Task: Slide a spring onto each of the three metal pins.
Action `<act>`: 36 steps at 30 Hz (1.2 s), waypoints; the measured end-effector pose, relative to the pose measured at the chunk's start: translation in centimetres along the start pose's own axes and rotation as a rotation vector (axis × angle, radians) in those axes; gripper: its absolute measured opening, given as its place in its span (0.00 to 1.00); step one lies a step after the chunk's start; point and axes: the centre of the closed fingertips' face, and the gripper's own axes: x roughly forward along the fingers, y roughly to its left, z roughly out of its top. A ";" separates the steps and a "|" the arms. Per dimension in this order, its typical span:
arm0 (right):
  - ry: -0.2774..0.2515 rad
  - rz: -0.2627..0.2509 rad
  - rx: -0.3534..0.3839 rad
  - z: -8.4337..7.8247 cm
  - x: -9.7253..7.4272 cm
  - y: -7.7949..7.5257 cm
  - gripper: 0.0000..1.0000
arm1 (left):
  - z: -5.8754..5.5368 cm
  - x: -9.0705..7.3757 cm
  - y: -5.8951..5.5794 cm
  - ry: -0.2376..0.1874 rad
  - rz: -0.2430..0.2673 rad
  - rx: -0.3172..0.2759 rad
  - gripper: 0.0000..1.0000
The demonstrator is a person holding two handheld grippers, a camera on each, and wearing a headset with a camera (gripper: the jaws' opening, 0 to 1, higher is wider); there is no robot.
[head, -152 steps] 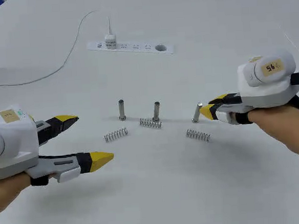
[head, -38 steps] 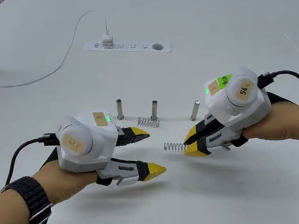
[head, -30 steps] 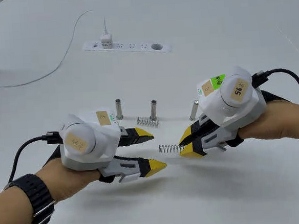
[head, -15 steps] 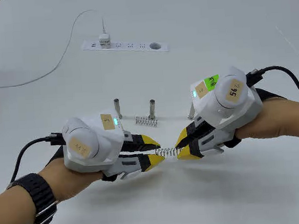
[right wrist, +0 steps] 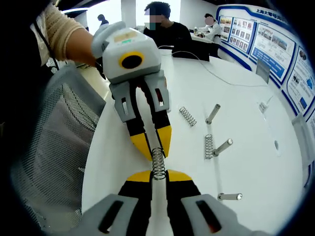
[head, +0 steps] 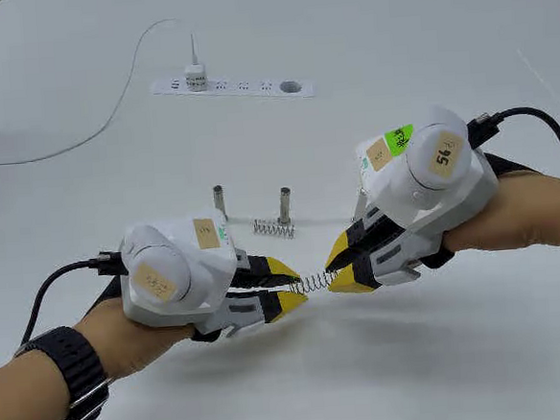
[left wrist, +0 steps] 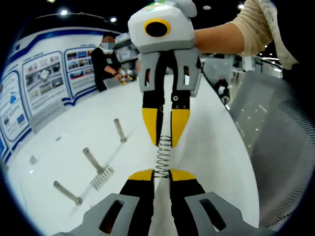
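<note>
Where the two grippers meet above the table (head: pixel 464 370), a spring (head: pixel 314 283) spans the short gap between them, clear of the surface. The left gripper (head: pixel 290 284) is closed on one end of the spring. The right gripper (head: pixel 340 266) is closed on the other end, its tips pointing toward those of the left gripper. In each gripper view the spring runs straight from that view's own jaws at the bottom to the opposing jaws above.

Behind the grippers three pins stand upright in a row on the table, each bare: the left pin (head: pixel 219 200), the middle pin (head: pixel 285 206) and the right pin (right wrist: pixel 229 196). In the head view the right pin is largely hidden by the right gripper. A second spring (head: pixel 273 230) lies flat on the table against the foot of the middle pin. A third spring (right wrist: pixel 187 116) lies on the table near the left pin, apart from it.

Farther back on the table lies a power strip (head: pixel 233 86), with a plug (head: pixel 195 77) seated near its left end. The wrist behind the left gripper wears a watch (head: pixel 65 364). A person (right wrist: pixel 167 24) sits at the far side of the table in the right gripper view.
</note>
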 end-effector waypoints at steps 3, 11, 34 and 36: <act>-0.014 -0.004 -0.008 0.8 -0.2 0.0 0.11 | 0.0 0.0 0.0 0.000 0.003 -0.002 0.11; -0.029 -0.015 -0.035 2.2 -0.3 0.1 0.11 | 0.2 0.0 0.0 -0.003 0.009 -0.008 0.11; -0.073 -0.034 -0.034 3.6 -0.4 -0.1 0.11 | 0.7 0.4 0.3 -0.015 0.021 -0.023 0.11; -0.072 -0.037 -0.033 3.6 -0.4 -0.1 0.11 | 0.7 0.6 0.3 -0.015 0.021 -0.024 0.11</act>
